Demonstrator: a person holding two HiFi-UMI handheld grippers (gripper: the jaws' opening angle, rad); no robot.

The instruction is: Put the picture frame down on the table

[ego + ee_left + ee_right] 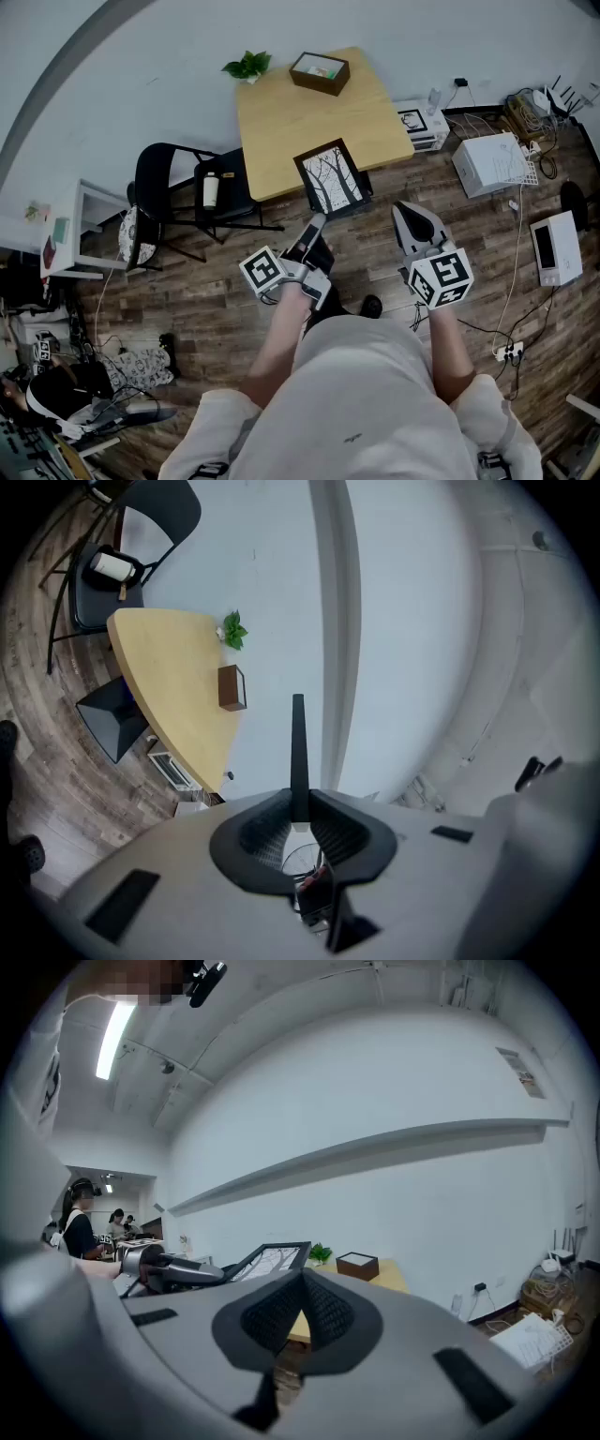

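No words or nos. can be read anywhere. The cube (263,271) on the left gripper (316,225) has only b/w square shapes, no letters. Same w/ the cube (441,278) on the right gripper (405,211). The picture frame (331,178) shows bare trees, no writing. The white box (419,123) on the floor by the table has a print on top, too small to read. In the right gripper view, a little sign (518,1068) is high on the wall, also too small to read.
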